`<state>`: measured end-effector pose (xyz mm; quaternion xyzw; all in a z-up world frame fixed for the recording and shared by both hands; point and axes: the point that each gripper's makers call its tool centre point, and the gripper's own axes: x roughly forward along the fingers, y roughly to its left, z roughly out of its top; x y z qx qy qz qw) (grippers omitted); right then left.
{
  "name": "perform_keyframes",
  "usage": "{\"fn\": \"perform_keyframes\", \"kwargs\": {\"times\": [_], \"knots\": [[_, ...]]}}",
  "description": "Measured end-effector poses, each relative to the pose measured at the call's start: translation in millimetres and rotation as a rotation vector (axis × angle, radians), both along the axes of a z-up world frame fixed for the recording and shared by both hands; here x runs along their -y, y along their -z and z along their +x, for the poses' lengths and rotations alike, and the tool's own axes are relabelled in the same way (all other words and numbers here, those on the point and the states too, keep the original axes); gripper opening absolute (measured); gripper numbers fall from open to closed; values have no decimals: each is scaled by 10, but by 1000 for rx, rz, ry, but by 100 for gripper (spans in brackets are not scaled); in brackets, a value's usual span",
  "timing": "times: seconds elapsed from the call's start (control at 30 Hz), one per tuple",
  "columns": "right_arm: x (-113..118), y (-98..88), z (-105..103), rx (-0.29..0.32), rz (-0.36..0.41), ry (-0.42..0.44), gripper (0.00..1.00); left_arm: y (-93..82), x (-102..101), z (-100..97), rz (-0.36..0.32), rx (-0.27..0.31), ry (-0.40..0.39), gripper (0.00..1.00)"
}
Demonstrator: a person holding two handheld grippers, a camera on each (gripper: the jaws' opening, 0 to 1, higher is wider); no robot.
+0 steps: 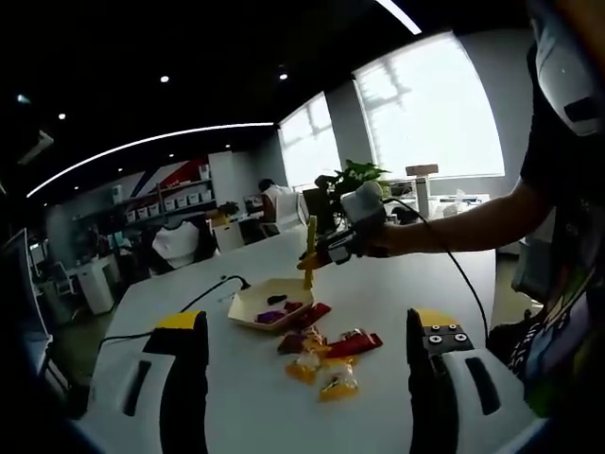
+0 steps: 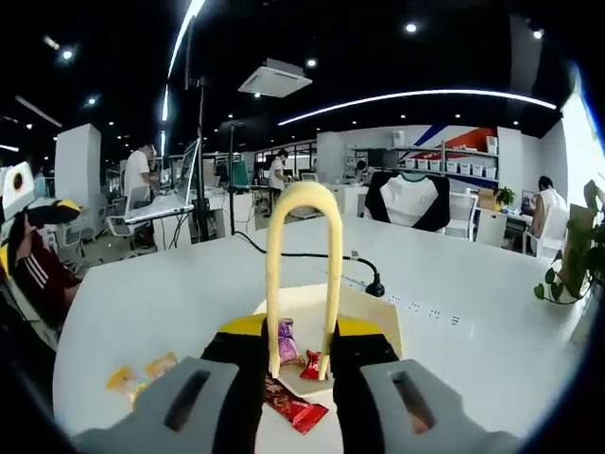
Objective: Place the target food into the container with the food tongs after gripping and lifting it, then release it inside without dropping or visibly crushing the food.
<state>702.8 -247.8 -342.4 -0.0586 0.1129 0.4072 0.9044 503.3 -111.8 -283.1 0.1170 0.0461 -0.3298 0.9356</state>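
Observation:
My right gripper (image 2: 302, 333) is shut on the yellow food tongs (image 2: 302, 203), whose two arms reach down toward the cream container (image 2: 373, 317). Inside the container lie a purple packet (image 2: 286, 340) and a small red packet (image 2: 310, 364), which sits between the tong tips; I cannot tell whether it is pinched. In the left gripper view the right gripper (image 1: 352, 236) holds the tongs (image 1: 310, 251) upright over the far rim of the container (image 1: 248, 307). My left gripper (image 1: 302, 374) is open above the near table, empty, with loose snack packets (image 1: 321, 357) just ahead of it.
A red packet (image 2: 295, 409) and yellow packets (image 2: 142, 374) lie on the white table (image 2: 161, 293) outside the container. A black cable (image 2: 321, 255) runs behind it. A potted plant (image 2: 567, 274) stands at the right edge. A person's arm (image 1: 454, 232) reaches in from the right.

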Motion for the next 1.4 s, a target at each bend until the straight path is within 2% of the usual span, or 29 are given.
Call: {"fn": "perform_keyframes", "kwargs": {"times": [0.07, 0.17, 0.23, 0.47, 0.6, 0.83, 1.27, 1.4], "knots": [[15, 0, -30, 5, -4, -1, 21, -9, -8, 1, -1, 3, -1, 92], [-6, 40, -101, -16, 35, -21, 21, -9, -20, 4, -2, 4, -6, 92], [12, 107, -136, -3, 0, -18, 21, 4, -35, 5, 3, -1, -11, 92], [15, 194, -230, -25, 13, -31, 21, 20, -57, 9, 4, -5, -14, 92], [12, 183, -303, -19, 18, -38, 21, 12, -35, 17, 3, -3, -8, 91], [10, 265, -456, -19, -10, -75, 22, -19, -11, 24, -5, 6, -3, 91], [10, 321, -788, -30, 5, -88, 22, 8, -11, -2, 0, -5, -1, 91], [1, 365, -855, -44, 14, -93, 22, -34, -14, -5, -3, 5, -2, 91]]}}
